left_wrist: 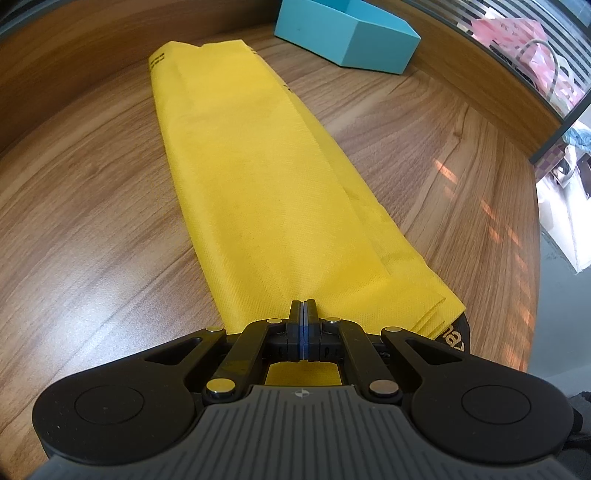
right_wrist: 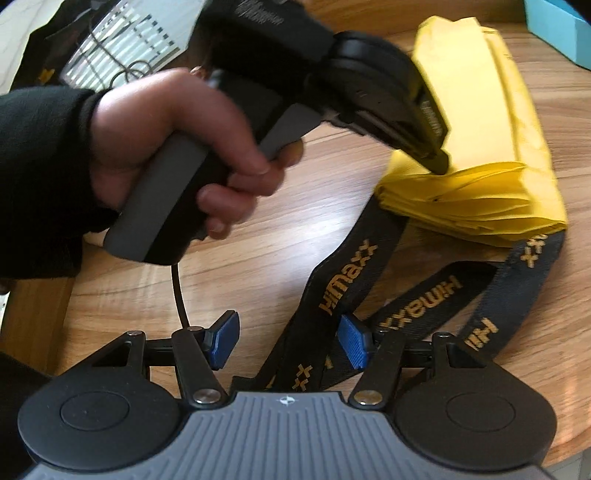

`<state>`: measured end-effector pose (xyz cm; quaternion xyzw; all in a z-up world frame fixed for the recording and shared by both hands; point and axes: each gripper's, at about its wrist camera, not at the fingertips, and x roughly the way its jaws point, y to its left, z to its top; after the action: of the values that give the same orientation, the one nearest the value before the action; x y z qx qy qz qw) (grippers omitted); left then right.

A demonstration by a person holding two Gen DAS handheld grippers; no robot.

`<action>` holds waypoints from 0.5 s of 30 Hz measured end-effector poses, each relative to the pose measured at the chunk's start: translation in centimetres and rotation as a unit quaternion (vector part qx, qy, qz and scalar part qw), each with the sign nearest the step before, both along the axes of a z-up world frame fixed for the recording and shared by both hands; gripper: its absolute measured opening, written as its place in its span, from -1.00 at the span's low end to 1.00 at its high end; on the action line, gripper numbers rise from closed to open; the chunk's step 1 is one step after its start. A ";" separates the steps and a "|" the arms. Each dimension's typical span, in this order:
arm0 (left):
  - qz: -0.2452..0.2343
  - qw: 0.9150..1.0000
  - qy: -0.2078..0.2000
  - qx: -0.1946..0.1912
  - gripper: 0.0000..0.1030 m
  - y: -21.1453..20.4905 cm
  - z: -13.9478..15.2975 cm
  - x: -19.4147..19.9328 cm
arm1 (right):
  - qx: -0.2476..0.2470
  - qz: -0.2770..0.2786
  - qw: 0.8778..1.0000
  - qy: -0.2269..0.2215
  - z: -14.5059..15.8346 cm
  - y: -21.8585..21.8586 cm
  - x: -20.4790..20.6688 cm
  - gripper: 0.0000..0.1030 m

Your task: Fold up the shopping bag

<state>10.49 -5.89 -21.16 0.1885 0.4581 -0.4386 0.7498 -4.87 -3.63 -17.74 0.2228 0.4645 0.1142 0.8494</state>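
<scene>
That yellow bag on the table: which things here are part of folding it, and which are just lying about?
Part of the job:
- yellow bag, folded into a long strip
- its black straps
- left gripper, jaws shut, tip down on the bag's near end
- right gripper, jaws open over the straps

Just lying about:
- blue box
- pink bag beyond the table

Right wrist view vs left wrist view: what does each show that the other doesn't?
Only the right wrist view shows the black handle straps spread on the table, the person's hand holding the left gripper, whose tip is down on the bag's near end, and the right gripper with jaws open over the straps.

Only the left wrist view shows the bag's full folded length, the pink bag beyond the table and the left jaws shut.

Both show the yellow bag, the wooden table and the teal box.
</scene>
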 end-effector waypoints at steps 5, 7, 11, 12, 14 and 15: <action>-0.002 1.000 -0.001 0.001 -0.96 -0.1 0.0 0.0 | -0.015 0.008 1.000 0.009 -0.2 1.0 0.8 0.30; -0.002 1.000 -0.001 0.002 -0.96 -0.1 0.1 0.0 | -0.032 -0.002 0.999 0.018 -0.3 1.2 1.1 0.30; -0.007 1.000 0.000 0.003 -0.96 -0.2 0.2 0.4 | -0.069 -0.027 0.997 0.026 -0.3 1.3 1.5 0.10; -0.007 1.000 0.000 0.003 -0.96 -0.1 0.2 0.4 | -0.092 -0.025 0.995 0.029 -0.2 1.7 1.7 -0.05; -0.006 1.000 0.001 0.003 -0.96 -0.2 0.2 0.5 | -0.127 -0.014 0.991 0.038 0.0 2.5 2.0 -0.32; -0.006 1.000 0.001 0.003 -0.96 -0.2 0.1 0.4 | -0.138 -0.009 0.989 0.044 0.1 2.7 2.1 -0.54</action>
<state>10.91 -6.13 -21.01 0.1926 0.4590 -0.4419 0.7463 -2.74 -0.93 -17.68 0.1126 0.5105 0.0320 0.8519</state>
